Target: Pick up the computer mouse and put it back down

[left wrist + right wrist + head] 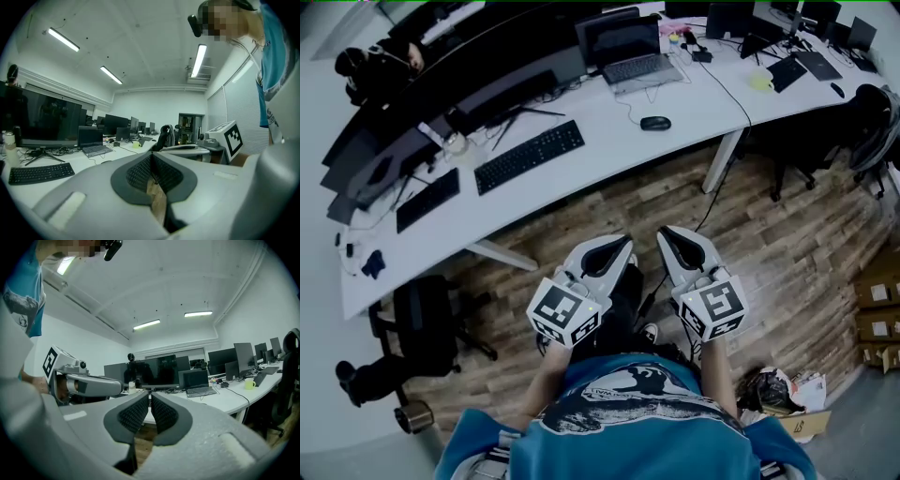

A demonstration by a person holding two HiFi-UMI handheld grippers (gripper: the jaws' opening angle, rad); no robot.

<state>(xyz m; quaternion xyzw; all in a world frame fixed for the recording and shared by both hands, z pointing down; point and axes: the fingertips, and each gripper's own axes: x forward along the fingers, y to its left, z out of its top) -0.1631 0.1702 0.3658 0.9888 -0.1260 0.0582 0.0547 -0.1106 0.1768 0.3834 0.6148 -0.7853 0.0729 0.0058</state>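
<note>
Jaws of left gripper (622,244) and right gripper (668,233) clenched, empty; mouse (655,123) on desk (609,141); shirt (628,412) print seemingly unreadable.

Two grippers: the left gripper (622,244) and the right gripper (668,234). Two keyboards on the desk (609,141): a keyboard (530,156) by the front edge, a second keyboard (427,199) nearer the left end. One computer mouse (655,123) near the front edge. One open laptop (630,49) toward the back edge. One yellow mug (760,82). Two office chairs: a chair (422,323) below the desk's left end, another chair (874,122) at the right end. Three cardboard boxes (876,292) on the floor. Monitors along the back edge too overlapped to count.
</note>
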